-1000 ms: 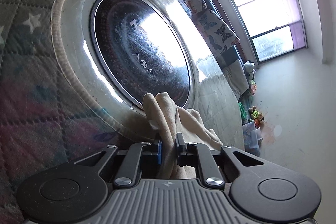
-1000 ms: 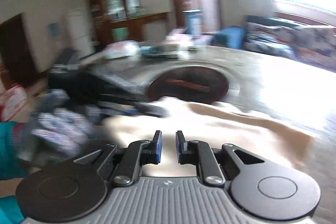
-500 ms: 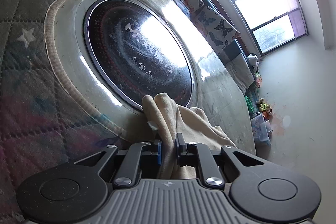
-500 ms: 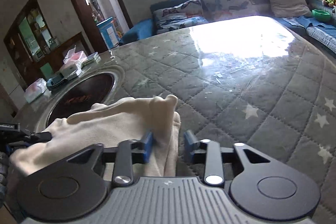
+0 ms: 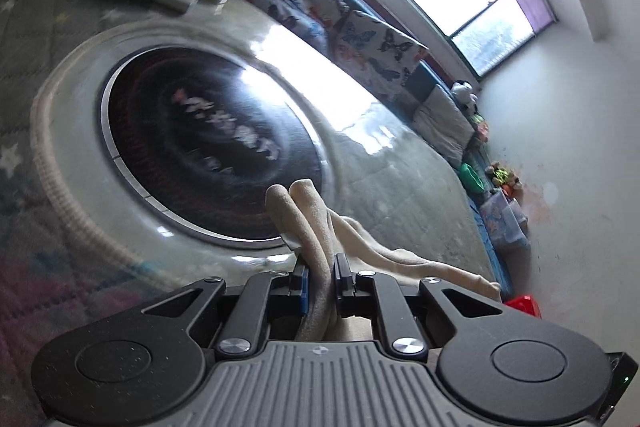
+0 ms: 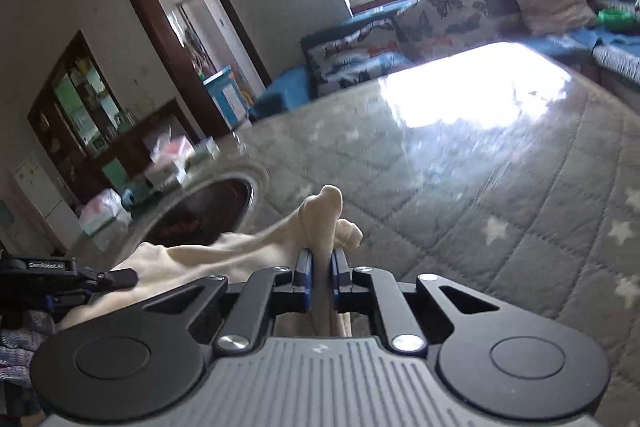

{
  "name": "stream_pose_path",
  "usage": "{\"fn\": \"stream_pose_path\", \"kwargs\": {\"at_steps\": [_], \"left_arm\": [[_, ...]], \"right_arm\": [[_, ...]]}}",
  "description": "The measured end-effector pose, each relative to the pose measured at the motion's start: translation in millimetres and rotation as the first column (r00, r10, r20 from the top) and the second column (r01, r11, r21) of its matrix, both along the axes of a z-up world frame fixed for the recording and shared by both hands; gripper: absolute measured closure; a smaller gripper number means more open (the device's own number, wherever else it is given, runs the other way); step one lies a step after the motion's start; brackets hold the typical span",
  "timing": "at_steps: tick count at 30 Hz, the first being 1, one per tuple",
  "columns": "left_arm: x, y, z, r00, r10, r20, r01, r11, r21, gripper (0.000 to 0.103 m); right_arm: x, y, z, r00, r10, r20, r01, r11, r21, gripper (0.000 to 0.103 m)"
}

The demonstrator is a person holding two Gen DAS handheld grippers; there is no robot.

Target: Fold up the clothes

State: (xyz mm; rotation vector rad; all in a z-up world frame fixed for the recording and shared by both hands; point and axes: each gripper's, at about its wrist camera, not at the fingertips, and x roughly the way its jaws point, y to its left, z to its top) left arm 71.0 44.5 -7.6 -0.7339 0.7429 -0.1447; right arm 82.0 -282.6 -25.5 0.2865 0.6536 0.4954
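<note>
Right wrist view: both the right gripper (image 6: 320, 277) and left gripper (image 5: 320, 277) have jaws clamped on the cream garment (image 6: 224, 251), bunched above the quilted surface (image 6: 500, 195) near the dark round cooktop (image 5: 208, 151); folding looks unfinished.

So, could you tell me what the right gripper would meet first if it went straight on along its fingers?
Probably the quilted table cover: beyond the cream garment clamped in the right gripper, nothing else stands in that line, though depth is unclear.

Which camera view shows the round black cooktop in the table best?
The left wrist view: the black cooktop appears almost whole, with its metal ring, only its near edge hidden by the cream garment. The right wrist view shows just a dark sliver of it behind the garment.
</note>
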Motion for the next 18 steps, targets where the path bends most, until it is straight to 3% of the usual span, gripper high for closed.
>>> {"fn": "stream_pose_path", "kwargs": {"at_steps": [8, 18], "left_arm": [[24.5, -54.0, 20.5, 0.992, -0.118, 0.053, 0.115, 0.992, 0.056, 0.091], [69.4, -143.9, 19.4, 0.958, -0.280, 0.057, 0.275, 0.958, 0.081, 0.091]], "right_arm": [[-18.4, -49.6, 28.6, 0.989, -0.124, 0.077, 0.126, 0.991, -0.032, 0.095], [-27.0, -131.7, 45.4, 0.937, -0.320, 0.136, 0.335, 0.937, -0.102, 0.095]]}}
